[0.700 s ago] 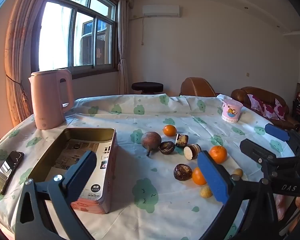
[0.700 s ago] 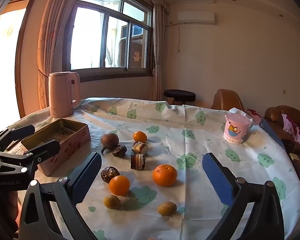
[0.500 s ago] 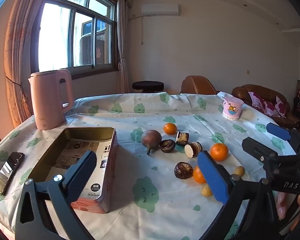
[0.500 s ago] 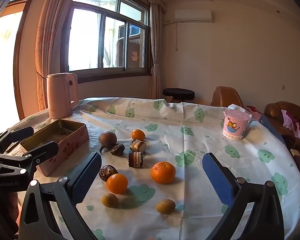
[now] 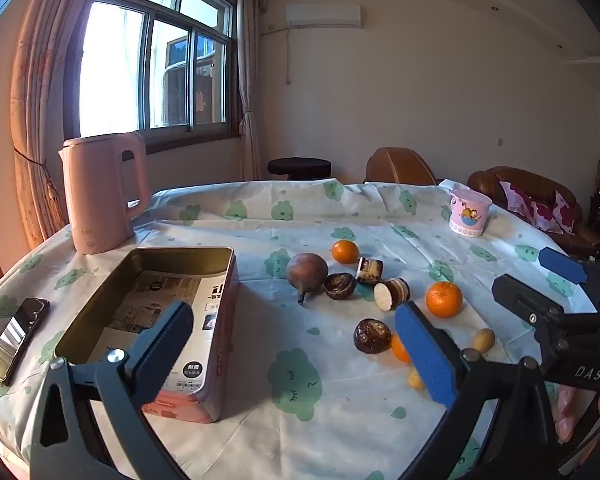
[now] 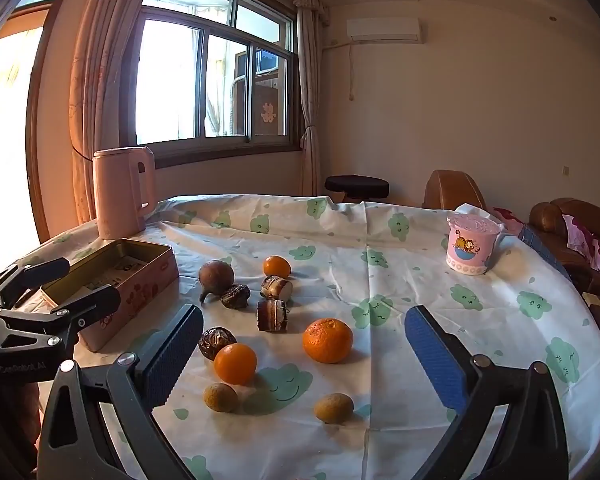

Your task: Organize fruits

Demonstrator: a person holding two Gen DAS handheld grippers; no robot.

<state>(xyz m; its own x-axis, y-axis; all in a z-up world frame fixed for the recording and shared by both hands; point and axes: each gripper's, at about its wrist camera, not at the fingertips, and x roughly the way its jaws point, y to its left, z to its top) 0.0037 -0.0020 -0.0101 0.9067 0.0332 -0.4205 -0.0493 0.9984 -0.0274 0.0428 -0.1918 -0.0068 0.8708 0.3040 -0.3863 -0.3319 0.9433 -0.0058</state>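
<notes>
Round orange fruits [image 6: 327, 340] and dark brown ones lay loose on the tabletop [image 6: 420, 280], at twelve o'clock of the right tool [image 6: 304, 356]. Both tools were wide open, empty; the left tool [image 5: 296, 344] hung beside the rectangular pink metal tin [image 5: 204, 280]. Best to take the nearest orange first.

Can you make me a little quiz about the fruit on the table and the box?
1. True or false: the tin box already holds an orange.
2. How many orange fruits lie on the tablecloth?
3. Which stands beside the tin box: A) the pink kettle, B) the cartoon cup, C) a bottle?

Key: 1. False, only printed paper shows inside. 2. Three. 3. A.
</notes>
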